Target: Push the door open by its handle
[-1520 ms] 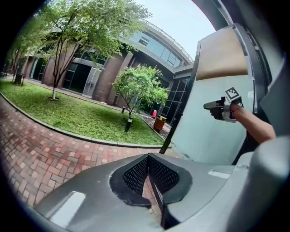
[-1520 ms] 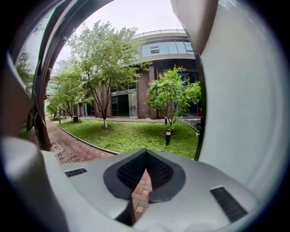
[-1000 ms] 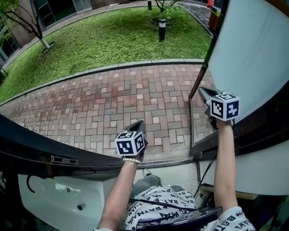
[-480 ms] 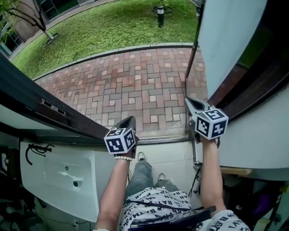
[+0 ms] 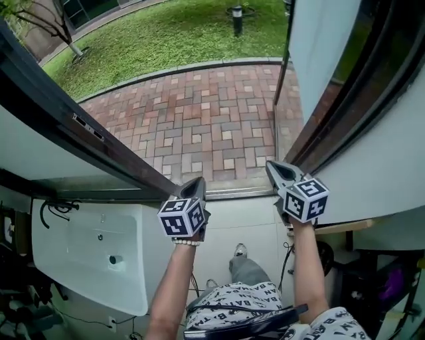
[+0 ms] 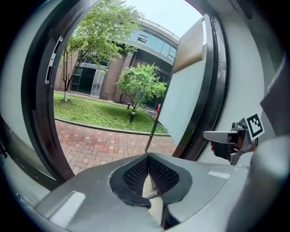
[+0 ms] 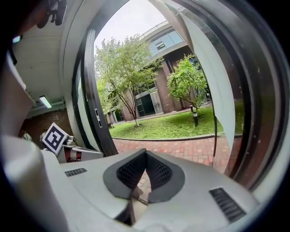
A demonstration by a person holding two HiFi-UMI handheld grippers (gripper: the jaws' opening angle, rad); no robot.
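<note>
The door [image 5: 322, 60], a white panel in a dark frame, stands swung open at the upper right. A thin dark bar [image 5: 282, 63] runs along its edge; I cannot tell whether it is the handle. My right gripper [image 5: 274, 170] is shut and empty, low beside the door's bottom corner and apart from it. My left gripper [image 5: 196, 186] is shut and empty over the threshold. In the left gripper view the jaws [image 6: 147, 157] are together, with the right gripper [image 6: 225, 137] to the side. In the right gripper view the jaws [image 7: 145, 152] meet, and the bar [image 7: 214, 131] stands ahead.
The dark left door frame [image 5: 60, 109] carries a metal latch plate [image 5: 88, 127]. Red brick paving [image 5: 206, 126], lawn [image 5: 166, 33] and a lamp post [image 5: 238, 20] lie outside. A white sink [image 5: 80, 255] is at the lower left. The person's leg and shoe [image 5: 240, 251] are below.
The door panel has swung farther round to the right. The right gripper has come away from the door's edge and sits lower in view. The left frame has tilted steeper.
</note>
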